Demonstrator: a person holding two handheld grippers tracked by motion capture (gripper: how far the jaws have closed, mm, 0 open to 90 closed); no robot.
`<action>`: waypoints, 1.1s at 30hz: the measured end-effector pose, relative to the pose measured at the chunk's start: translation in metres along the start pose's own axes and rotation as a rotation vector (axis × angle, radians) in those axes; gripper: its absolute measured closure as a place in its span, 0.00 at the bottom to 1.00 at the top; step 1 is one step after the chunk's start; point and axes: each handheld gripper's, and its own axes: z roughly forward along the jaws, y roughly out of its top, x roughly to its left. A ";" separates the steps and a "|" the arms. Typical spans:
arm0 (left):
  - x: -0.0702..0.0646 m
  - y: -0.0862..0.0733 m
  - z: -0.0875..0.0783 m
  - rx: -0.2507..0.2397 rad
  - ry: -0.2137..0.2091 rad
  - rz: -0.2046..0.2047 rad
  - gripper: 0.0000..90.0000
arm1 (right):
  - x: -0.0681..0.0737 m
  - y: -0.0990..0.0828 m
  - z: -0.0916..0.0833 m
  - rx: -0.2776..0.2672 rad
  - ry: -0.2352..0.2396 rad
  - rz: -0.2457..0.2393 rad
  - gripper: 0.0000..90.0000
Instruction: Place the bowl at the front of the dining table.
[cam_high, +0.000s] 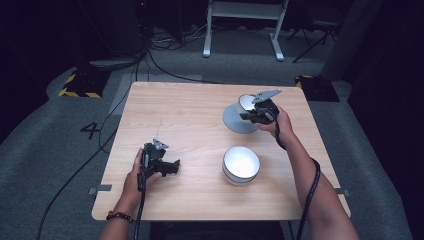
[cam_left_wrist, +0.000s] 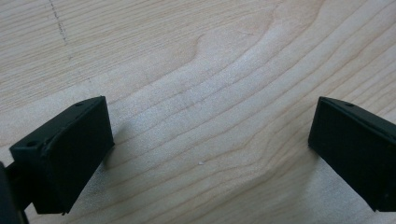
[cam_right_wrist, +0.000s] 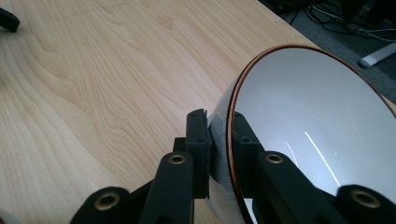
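High view, right gripper (cam_high: 248, 116): held in the person's right hand over the far right part of the wooden table (cam_high: 190, 200); its jaws are clamped on the rim of a grey bowl (cam_high: 245, 103).
High view, grey bowl: tilted on its side, its pale inside turned up and toward the far edge, just above a grey plate (cam_high: 236, 121) that lies flat on the table; whether bowl and plate touch cannot be told.
High view, second bowl (cam_high: 241, 164): stands upright on the table, nearer the person than the plate, apart from both grippers.
High view, left gripper (cam_high: 175, 166): held in the left hand low over the near left part of the table, pointing toward the second bowl.
Left gripper view, jaws: spread wide apart, with bare wood grain between them and no object in the gap.
Right gripper view, grip: one black jaw sits outside the bowl's wall (cam_right_wrist: 219, 140), the other inside it, pinching the brown-edged rim.
Right gripper view, bowl: its smooth grey inside (cam_right_wrist: 308, 121) faces the camera, with the table's far edge and grey floor behind it.
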 end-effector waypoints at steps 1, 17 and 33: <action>0.000 0.000 0.000 0.000 0.000 0.000 0.00 | -0.001 0.000 0.002 0.002 -0.001 -0.003 0.90; 0.000 0.000 0.000 -0.001 -0.001 -0.001 0.00 | -0.015 -0.004 0.029 0.063 -0.034 0.022 0.90; 0.000 0.000 0.000 -0.001 -0.002 -0.001 0.00 | -0.024 -0.007 0.051 0.091 -0.059 0.044 0.90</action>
